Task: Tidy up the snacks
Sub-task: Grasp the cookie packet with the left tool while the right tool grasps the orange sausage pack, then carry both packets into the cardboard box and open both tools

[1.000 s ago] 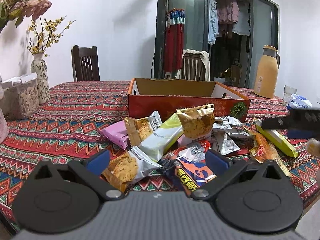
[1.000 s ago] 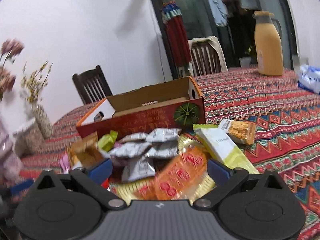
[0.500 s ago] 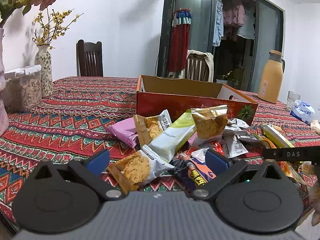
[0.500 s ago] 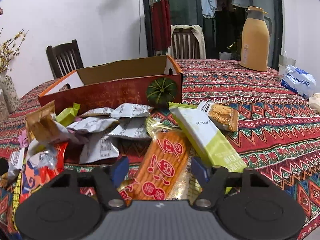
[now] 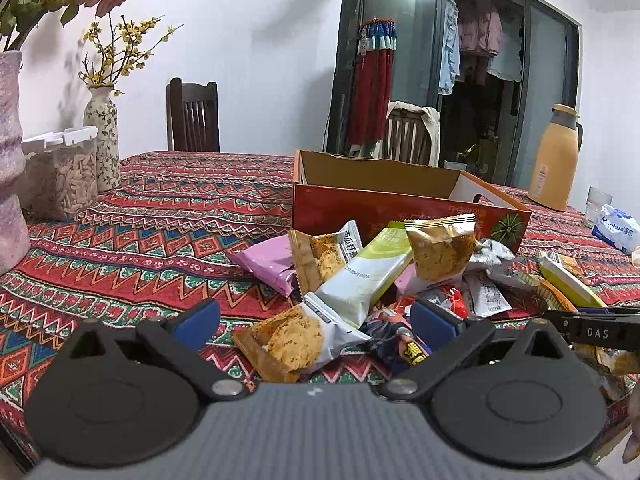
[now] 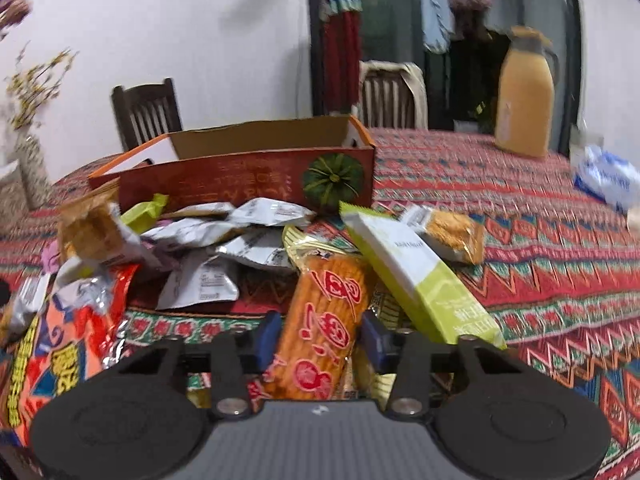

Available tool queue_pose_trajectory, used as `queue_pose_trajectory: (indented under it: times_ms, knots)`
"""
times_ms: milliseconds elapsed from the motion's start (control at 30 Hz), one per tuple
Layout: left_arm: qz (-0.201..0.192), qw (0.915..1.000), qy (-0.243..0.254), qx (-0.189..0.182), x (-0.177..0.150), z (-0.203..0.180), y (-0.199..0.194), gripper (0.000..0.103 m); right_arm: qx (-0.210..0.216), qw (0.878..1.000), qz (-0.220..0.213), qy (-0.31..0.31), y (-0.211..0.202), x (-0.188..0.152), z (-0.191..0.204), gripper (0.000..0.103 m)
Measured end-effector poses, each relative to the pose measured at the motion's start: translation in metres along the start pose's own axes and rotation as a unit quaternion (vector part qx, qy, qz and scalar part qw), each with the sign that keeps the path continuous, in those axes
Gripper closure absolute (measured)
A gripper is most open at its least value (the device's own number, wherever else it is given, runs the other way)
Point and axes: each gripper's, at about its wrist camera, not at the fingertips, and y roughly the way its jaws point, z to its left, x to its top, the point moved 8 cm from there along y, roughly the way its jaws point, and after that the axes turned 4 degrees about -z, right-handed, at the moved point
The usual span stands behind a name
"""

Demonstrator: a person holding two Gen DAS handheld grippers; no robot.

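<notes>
A pile of wrapped snacks (image 5: 384, 280) lies on the patterned tablecloth in front of an open red cardboard box (image 5: 400, 208). My left gripper (image 5: 314, 322) is open and hovers low over the near side of the pile, above a cookie packet (image 5: 296, 336). In the right wrist view my right gripper (image 6: 320, 336) has its jaws closing on a long orange packet with red characters (image 6: 324, 304), and both blue pads touch its sides. A green-and-white bar (image 6: 416, 280) lies just to the right of it. The box (image 6: 240, 176) stands behind the pile.
Two vases (image 5: 102, 136) and a clear tub of seeds (image 5: 60, 176) stand at the left. An orange thermos jug (image 5: 554, 160) and a blue-white tissue pack (image 5: 616, 228) sit at the far right. Wooden chairs (image 5: 194, 116) stand behind the table.
The right gripper sank onto the pile and its jaws came in from wide apart to the sides of the orange packet. The left gripper stayed open and nearly still.
</notes>
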Motion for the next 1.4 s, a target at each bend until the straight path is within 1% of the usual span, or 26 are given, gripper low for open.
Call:
queue_pose_trajectory:
  times_ms: [100,200,267,367,433,500,633,667,733,800,833,900,933,967,1133,1200,1400]
  knots:
    - [0.001,1.0,0.003,0.004,0.001,-0.001,0.0,0.0,0.009,1.0,-0.014,0.0,0.0,0.005,0.003,0.074]
    - [-0.003,0.9997,0.018,0.015,0.004,0.002,-0.001,0.0,0.017,0.999,-0.029,0.011,0.0,0.011,0.002,0.078]
    - [-0.005,0.9992,0.03,0.026,0.005,0.007,-0.001,0.0,0.026,0.999,-0.041,0.019,-0.001,0.015,0.003,0.078]
    - [0.007,0.9984,0.048,0.029,0.005,0.014,0.002,0.0,0.04,0.997,-0.062,0.023,-0.007,0.02,0.006,0.078]
    - [0.023,0.997,0.07,0.021,0.001,0.014,0.006,0.0,0.046,0.996,-0.075,0.025,-0.012,0.025,0.007,0.078]
    - [0.033,0.9952,0.09,0.019,-0.004,0.013,0.011,0.0,0.051,0.995,-0.084,0.026,-0.015,0.028,0.007,0.078]
    - [0.058,0.993,0.103,0.006,-0.014,0.01,0.025,0.0,0.06,0.994,-0.091,0.029,-0.02,0.028,0.007,0.078]
    - [0.06,0.9927,0.105,0.003,-0.015,0.009,0.028,0.001,0.061,0.993,-0.092,0.03,-0.021,0.027,0.007,0.078]
    - [0.064,0.9914,0.114,0.002,-0.016,0.008,0.036,0.01,0.065,0.993,-0.092,0.031,-0.022,0.026,0.007,0.078]
    - [0.065,0.9894,0.13,-0.004,-0.015,0.005,0.041,0.028,0.068,0.993,-0.094,0.032,-0.023,0.025,0.007,0.078]
    - [0.07,0.9885,0.133,-0.014,-0.015,0.004,0.044,0.035,0.068,0.993,-0.095,0.031,-0.024,0.025,0.007,0.078]
    - [0.086,0.9875,0.127,-0.034,-0.016,0.003,0.047,0.058,0.069,0.993,-0.097,0.028,-0.026,0.025,0.007,0.078]
    - [0.091,0.9874,0.122,-0.044,-0.017,0.003,0.047,0.06,0.069,0.992,-0.098,0.028,-0.026,0.026,0.006,0.078]
    - [0.089,0.9883,0.116,-0.044,-0.017,0.004,0.045,0.062,0.069,0.992,-0.099,0.029,-0.027,0.026,0.005,0.078]
    - [0.068,0.9934,0.088,-0.028,-0.007,0.012,0.037,0.065,0.069,0.992,-0.103,0.03,-0.029,0.028,0.003,0.078]
    - [0.054,0.9951,0.078,-0.027,0.002,0.011,0.032,0.068,0.068,0.992,-0.106,0.028,-0.029,0.029,0.003,0.078]
    - [0.011,0.9978,0.057,-0.031,0.039,0.002,0.022,0.07,0.068,0.989,-0.126,0.026,-0.036,0.041,0.002,0.078]
